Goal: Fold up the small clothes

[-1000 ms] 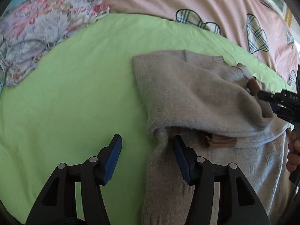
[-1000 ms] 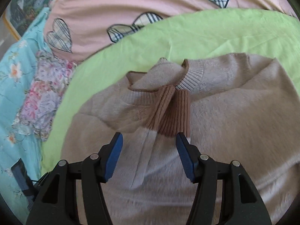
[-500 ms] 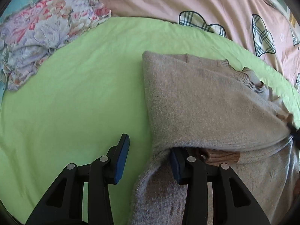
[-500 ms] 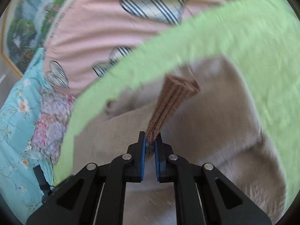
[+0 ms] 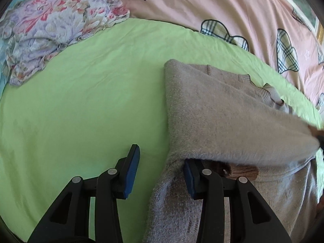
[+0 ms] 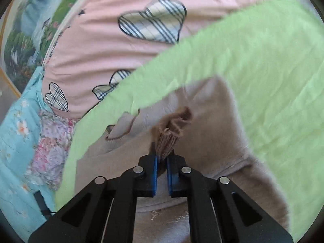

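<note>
A small beige knit sweater (image 5: 212,113) with brown ribbed cuffs lies on a green sheet (image 5: 91,93). My left gripper (image 5: 160,172) is open at the sweater's left edge; its right finger sits under the folded-over sleeve, beside a brown cuff (image 5: 241,170). My right gripper (image 6: 161,162) is shut on the other brown ribbed cuff (image 6: 170,133) and holds that sleeve pulled across the sweater's body (image 6: 212,141). In the left wrist view the stretched sleeve runs to the right edge, where the right gripper is barely seen.
A pink quilt with plaid hearts (image 5: 222,10) lies beyond the green sheet. A floral cloth (image 5: 52,28) is bunched at the far left on a turquoise floral cover (image 6: 14,133). The green sheet (image 6: 263,64) extends left of the sweater.
My right gripper shut on the brown cuff and pulled the sleeve across to the right, away from the collar. My left gripper moved in at the sweater's left edge and stayed open.
</note>
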### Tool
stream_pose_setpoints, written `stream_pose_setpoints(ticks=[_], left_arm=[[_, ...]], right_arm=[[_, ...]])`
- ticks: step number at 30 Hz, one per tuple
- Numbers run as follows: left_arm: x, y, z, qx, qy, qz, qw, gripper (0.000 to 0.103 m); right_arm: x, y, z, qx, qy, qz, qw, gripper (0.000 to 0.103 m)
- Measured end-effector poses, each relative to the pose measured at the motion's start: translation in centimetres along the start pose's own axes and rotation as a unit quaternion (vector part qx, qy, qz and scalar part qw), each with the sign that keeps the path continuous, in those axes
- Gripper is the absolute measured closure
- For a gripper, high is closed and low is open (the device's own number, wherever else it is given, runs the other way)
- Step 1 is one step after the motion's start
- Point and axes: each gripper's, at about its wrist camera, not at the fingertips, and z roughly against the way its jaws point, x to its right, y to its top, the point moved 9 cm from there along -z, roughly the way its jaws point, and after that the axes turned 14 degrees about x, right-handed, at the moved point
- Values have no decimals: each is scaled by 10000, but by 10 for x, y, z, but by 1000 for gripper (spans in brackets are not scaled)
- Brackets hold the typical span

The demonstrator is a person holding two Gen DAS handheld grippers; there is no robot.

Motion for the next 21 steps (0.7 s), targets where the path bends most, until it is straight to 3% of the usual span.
stream_pose_setpoints(ticks=[4,7,9,11,13,14,16,17,21], left_arm=[[-1,0,0,-36,-11,58,10000,61],[-4,-2,0,-147,-114,215,9996,61],[0,-3,3,-264,-284,127,9992,62],[12,-2,16,-350,-867,15,9956,61],[15,4,26,-327,-1243,79,9917,54],[15,12,31,-269,-1408,152,9896,45],[13,28,29,-190,-1502,247,9882,29],[16,34,18,-321,-1538,246,9873,21],[25,43,-38,-716,-1207,74,9901,22]], right_arm=[[24,-34,-21,-593,-341,57,9976,94],[31,-44,-24,-672,-380,-38,9970,94],[31,-44,-23,-697,-416,11,9967,92],[30,-43,-20,-738,-401,-12,9965,90],[30,-38,-12,-683,-418,48,9968,84],[31,-37,-7,-641,-443,73,9969,81],[32,-30,5,-466,-572,85,9972,65],[32,-27,11,-335,-667,123,9971,62],[21,-14,26,60,-625,127,9979,56]])
